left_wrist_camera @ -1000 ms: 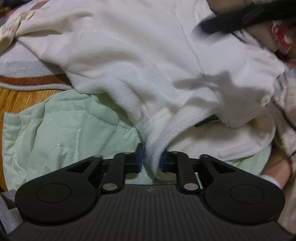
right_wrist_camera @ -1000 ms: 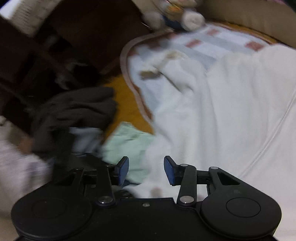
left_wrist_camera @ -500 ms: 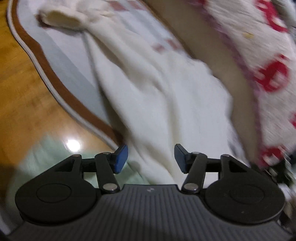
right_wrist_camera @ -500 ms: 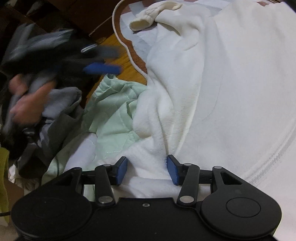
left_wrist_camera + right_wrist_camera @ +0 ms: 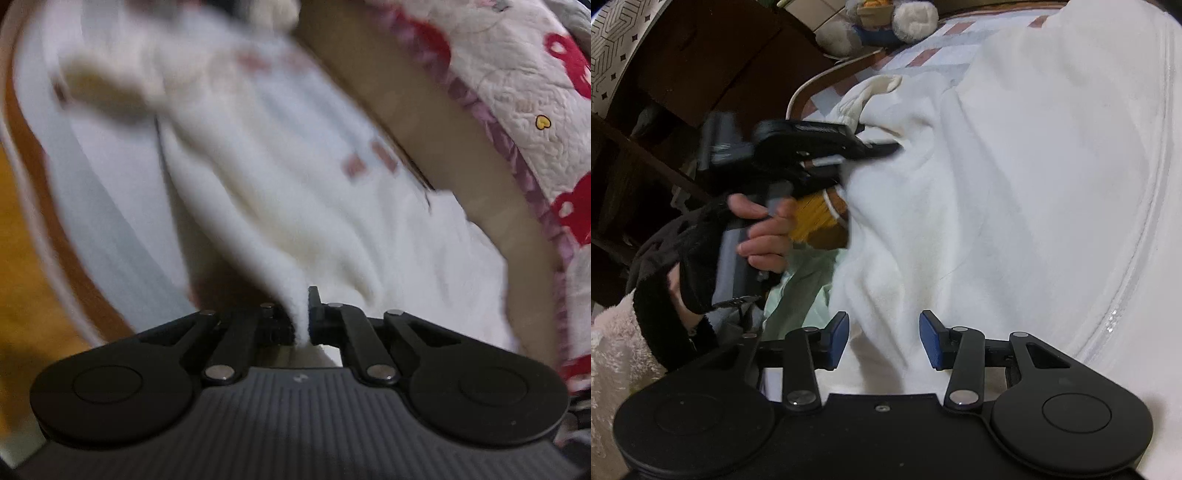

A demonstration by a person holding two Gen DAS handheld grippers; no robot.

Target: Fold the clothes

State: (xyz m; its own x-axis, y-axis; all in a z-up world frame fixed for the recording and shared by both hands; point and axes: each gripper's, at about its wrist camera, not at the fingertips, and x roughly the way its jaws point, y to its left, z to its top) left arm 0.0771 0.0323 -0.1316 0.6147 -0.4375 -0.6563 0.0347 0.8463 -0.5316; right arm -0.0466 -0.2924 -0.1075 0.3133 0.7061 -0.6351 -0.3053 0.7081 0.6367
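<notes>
A white fleece garment [image 5: 1015,177] lies spread over a pale rug. In the left wrist view my left gripper [image 5: 302,321] is shut on a pinched edge of the white fleece garment [image 5: 266,206], which stretches away toward a loose sleeve end at the upper left. In the right wrist view my right gripper [image 5: 883,339] is open, its blue pads on either side of a fold of the fleece near the hem. The left gripper [image 5: 886,147] shows there too, held by a person's hand [image 5: 764,236], biting the garment's left side.
A mint green quilted cloth [image 5: 801,291] lies under the garment's left edge. The rug's brown border [image 5: 70,258] and orange wood floor [image 5: 22,280] run along the left. A red-patterned quilt [image 5: 535,103] rises on the right. Plush toys [image 5: 882,26] and dark furniture [image 5: 701,59] stand behind.
My left gripper let go of the fleece, swung open over the rug, and has now shut on another edge of the garment. My right gripper stayed open and moved in over the hem.
</notes>
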